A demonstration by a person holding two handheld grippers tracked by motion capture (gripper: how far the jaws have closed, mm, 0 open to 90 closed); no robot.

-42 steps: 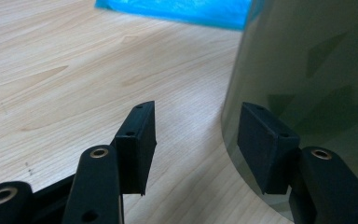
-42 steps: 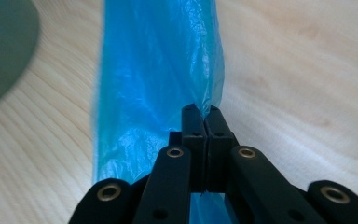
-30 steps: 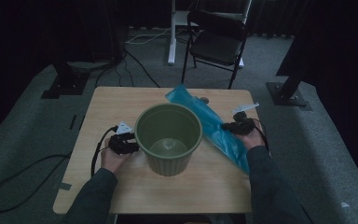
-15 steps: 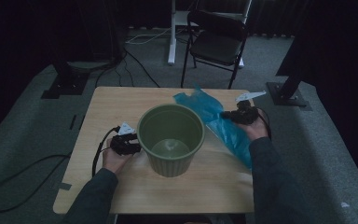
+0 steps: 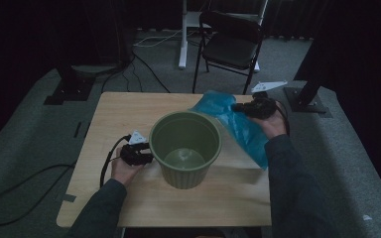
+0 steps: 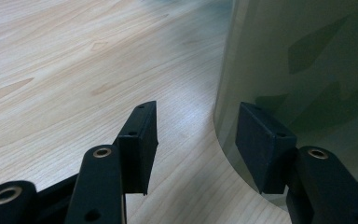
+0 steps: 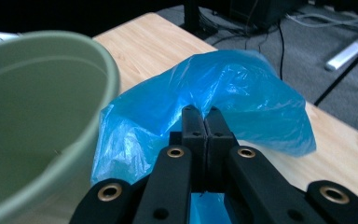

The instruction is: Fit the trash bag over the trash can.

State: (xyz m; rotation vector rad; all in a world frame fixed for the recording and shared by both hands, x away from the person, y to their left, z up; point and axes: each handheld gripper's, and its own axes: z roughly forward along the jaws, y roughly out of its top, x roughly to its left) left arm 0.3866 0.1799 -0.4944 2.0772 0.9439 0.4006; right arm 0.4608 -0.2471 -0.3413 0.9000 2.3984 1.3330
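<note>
A: Nearest you, your left gripper sits low on the table, right up against the bin. Its jaws stand apart, one pad out over the bare wood, the other close by the bin's green wall. Touching? I can't tell from the left gripper view. Nothing is between the pads, so you have hold of nothing there.

B: And the bin itself?

A: Upright, middle of the table, mouth open to you. It looks empty from the high view, just a pale floor inside.

B: Now the other side.

A: Your right gripper is up off the table, past the bin and to its right. Jaws pressed tight together, and the blue bag is pinched between them. You've got it by a fold near its top edge. In the right gripper view the plastic bunches up just over the jaw tips and billows out both ways.

B: Where does the bag hang?

A: It drapes from your grip down toward you, along the bin's right side, lower end trailing to the table near your right sleeve. The top part is lifted clear of the wood.

B: Beyond the table?

A: A black chair on the grey floor, and cables running off into the dark.
</note>
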